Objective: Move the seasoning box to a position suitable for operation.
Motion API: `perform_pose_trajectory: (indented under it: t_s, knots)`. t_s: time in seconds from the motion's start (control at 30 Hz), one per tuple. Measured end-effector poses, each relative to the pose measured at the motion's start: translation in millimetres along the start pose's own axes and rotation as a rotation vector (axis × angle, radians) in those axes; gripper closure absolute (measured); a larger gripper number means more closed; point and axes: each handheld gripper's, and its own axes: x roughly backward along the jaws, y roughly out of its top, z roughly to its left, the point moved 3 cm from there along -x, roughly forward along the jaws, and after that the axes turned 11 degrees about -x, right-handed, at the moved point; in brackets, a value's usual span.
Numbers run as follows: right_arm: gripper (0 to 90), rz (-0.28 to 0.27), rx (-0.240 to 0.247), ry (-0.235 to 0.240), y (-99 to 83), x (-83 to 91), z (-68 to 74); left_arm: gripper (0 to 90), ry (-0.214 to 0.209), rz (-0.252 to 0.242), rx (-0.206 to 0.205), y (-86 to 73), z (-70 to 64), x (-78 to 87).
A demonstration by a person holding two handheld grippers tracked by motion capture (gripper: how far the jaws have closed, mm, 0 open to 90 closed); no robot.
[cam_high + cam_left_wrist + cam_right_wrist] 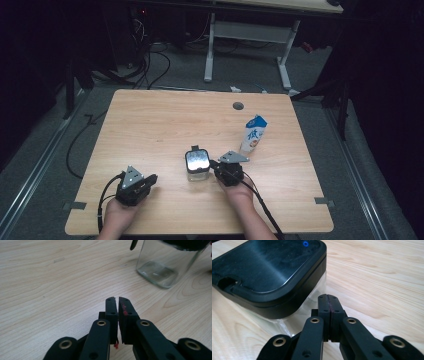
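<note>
Dim flooring and cables are surrounding a pale wooden table (pixel 150 125), on which a clear square glass jar (pixel 197 166) with a black lid (pixel 265 270) is standing upright, its long axis vertical and lid facing up. Just left of the right gripper (pixel 328 300), whose jaws are pressed together on nothing, the jar is sitting close by, while a blue-and-white carton (pixel 253 132) is standing beyond that gripper, tilting slightly. Lying well to the jar's near left, the left gripper (pixel 117 302) is pointing toward it with jaws almost touching, a hairline gap showing.

Clear square glass jar (pixel 197 169), black lid on, upright mid-table (pixel 150 125)
</note>
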Motion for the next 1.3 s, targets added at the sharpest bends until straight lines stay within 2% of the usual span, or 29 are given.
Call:
perform_pose_trajectory:
  t_s: [0.13, 0.23, 0.33, 0.43, 0.5, 0.7, 0.8, 1.1, 1.3]
  knots:
    - [89.9, 0.0, 0.027, 0.039, -1.6, -0.1, 13.2, 88.1, -0.019, 0.002, -0.005, 5.1, -6.3, -7.4]
    - [90.0, -0.003, 0.049, 0.02, -2.6, 7.2, 15.8, 88.8, -0.027, -0.002, -0.016, 11.7, -12.3, -15.9]
    - [90.0, -0.013, 0.057, -0.016, -7.5, 19.3, 9.2, 89.7, -0.047, -0.01, -0.012, 18.7, -18.9, -25.2]
    - [89.9, -0.027, 0.032, -0.044, -15.0, 31.8, -0.9, 89.7, -0.044, -0.026, -0.019, 24.8, -26.1, -34.3]
    - [89.9, -0.031, 0.019, -0.051, -20.7, 37.9, -5.9, 89.8, -0.047, -0.014, -0.02, 27.4, -28.9, -40.6]
    - [89.7, -0.057, 0.029, -0.064, -29.8, 51.8, -11.2, 90.0, -0.056, -0.023, -0.028, 31.4, -39.8, -41.9]
    - [89.6, -0.078, 0.02, -0.06, -30.0, 56.8, -13.4, 90.0, -0.066, -0.026, -0.035, 32.6, -46.6, -41.6]
    - [89.5, -0.08, 0.003, -0.1, -37.1, 66.4, -25.9, 89.4, -0.099, -0.041, -0.064, 41.1, -72.2, -48.9]
    - [89.6, -0.078, -0.005, -0.117, -38.7, 67.2, -30.4, 88.4, -0.109, -0.05, -0.064, 47.6, -79.0, -55.6]
